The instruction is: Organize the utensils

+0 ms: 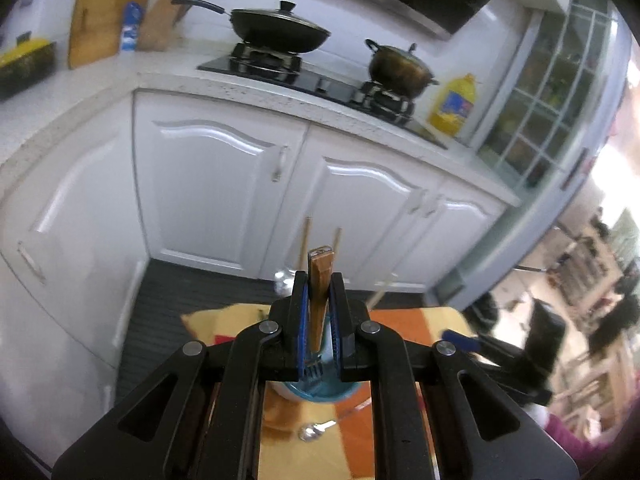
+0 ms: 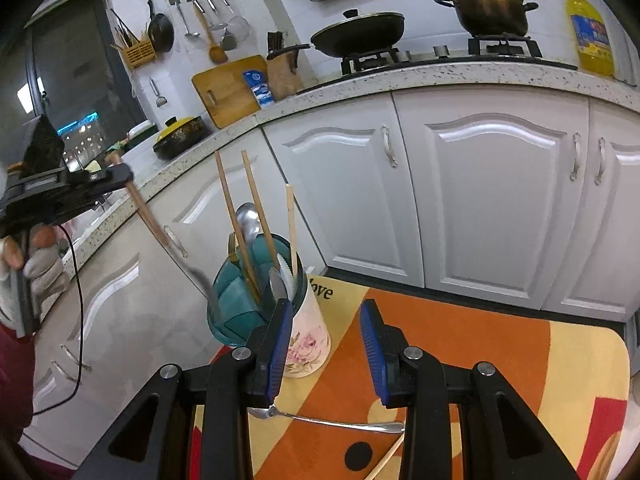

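A wooden-handled fork [image 1: 319, 300] was held by its handle in the left gripper [image 1: 320, 308], the jaws clamped narrow on the wood, the tines hanging down over the teal holder [image 2: 236, 300]. In the right wrist view the fork was seen tilted, its tines at the holder's rim. The right gripper [image 2: 326, 344] stood partly open and empty, just beside the floral cup [image 2: 308, 336].

The likely fault was judged to be a catch: the tilted tines could strike the rim or the chopsticks [image 2: 244, 216] already standing inside, and the holder could be tipped near the table's [image 2: 520, 360] far left corner. A slip was also possible, the grip being high on a smooth handle.

A spoon [image 2: 328, 420] and one chopstick [image 2: 386, 460] were left lying on the table by its near edge.
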